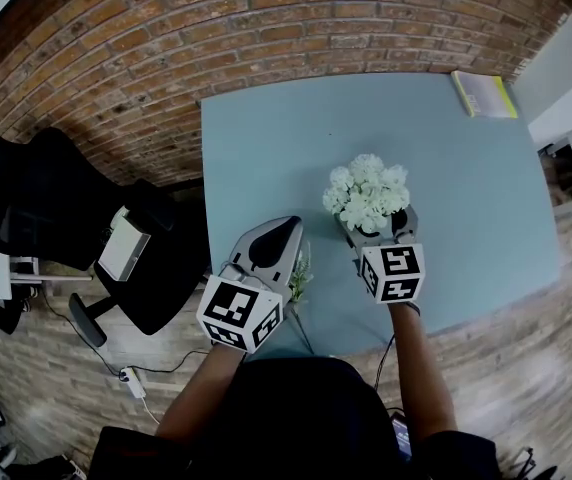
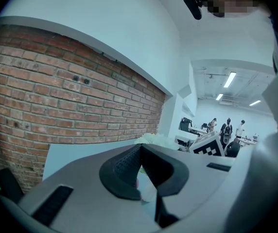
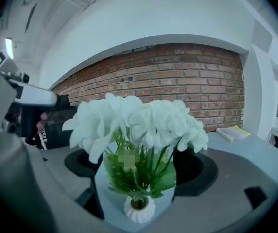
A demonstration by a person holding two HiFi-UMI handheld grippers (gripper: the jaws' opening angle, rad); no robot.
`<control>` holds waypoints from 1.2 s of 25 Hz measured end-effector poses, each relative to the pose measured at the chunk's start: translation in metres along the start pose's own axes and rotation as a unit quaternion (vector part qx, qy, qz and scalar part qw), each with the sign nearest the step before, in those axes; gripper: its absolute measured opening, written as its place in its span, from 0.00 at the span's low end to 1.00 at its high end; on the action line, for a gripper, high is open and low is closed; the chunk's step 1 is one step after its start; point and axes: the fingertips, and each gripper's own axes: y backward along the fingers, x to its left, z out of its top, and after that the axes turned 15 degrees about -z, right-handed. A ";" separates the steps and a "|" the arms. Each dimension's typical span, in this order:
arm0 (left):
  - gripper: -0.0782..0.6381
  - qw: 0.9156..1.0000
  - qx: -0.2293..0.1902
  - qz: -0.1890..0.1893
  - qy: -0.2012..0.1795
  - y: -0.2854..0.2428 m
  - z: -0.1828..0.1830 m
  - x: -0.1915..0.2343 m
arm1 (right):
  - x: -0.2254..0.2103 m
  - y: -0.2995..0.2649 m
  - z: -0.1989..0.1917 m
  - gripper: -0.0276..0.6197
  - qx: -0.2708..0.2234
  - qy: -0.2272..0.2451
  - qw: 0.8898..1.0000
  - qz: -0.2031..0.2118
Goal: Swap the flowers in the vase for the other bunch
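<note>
Person (image 1: 296,418): a dark top filled the bottom of the head view, with one forearm reaching forward to each tool.
left gripper (image 1: 284,230): it hung over the near left part of the table (image 1: 466,188). Its own view showed the jaw tips meeting, clenched, with only a small gap behind them and nothing I could make out in it.
right gripper (image 1: 378,230): the jaws stood wide apart, released, one on each side of the vase, with the pads clear of it.
vase (image 3: 139,208): small, white and ribbed, it stood upright on the table between the right gripper's jaws.
flowers (image 3: 139,123): white blooms on green stems and leaves stood in the vase and rose above the jaws.
other bunch (image 1: 299,273): a small green and pale sprig sat at the table's near edge, just beside the left gripper's body and between the two tools. It was too small to tell more.
left marker cube (image 1: 238,313): it sat at the rear of the left gripper, nearest the person.
right marker cube (image 1: 394,273): it sat at the rear of the right gripper, just behind the vase in the head view.
book (image 1: 484,94): yellow-edged, it lay flat at the table's far right corner, well apart from the vase.
brick wall (image 1: 166,48): it ran behind the table's far edge.
office chair (image 1: 36,198): black, it stood to the left of the table.
</note>
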 end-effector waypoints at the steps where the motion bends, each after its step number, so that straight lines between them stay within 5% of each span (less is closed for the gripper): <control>1: 0.11 1.000 0.000 0.000 0.000 0.000 0.000 0.000 | -0.001 0.000 0.000 0.74 -0.001 0.001 1.000 -0.003; 4: 0.11 1.000 -0.001 0.000 0.000 0.000 0.000 0.000 | -0.004 0.001 0.002 0.62 -0.003 -0.003 1.000 -0.008; 15: 0.11 1.000 -0.002 0.001 0.000 0.000 0.001 -0.002 | -0.007 0.004 0.004 0.46 -0.003 -0.001 1.000 -0.014; 30: 0.11 1.000 -0.007 0.000 0.000 0.003 0.002 -0.003 | -0.003 0.007 0.007 0.42 -0.009 0.002 1.000 -0.009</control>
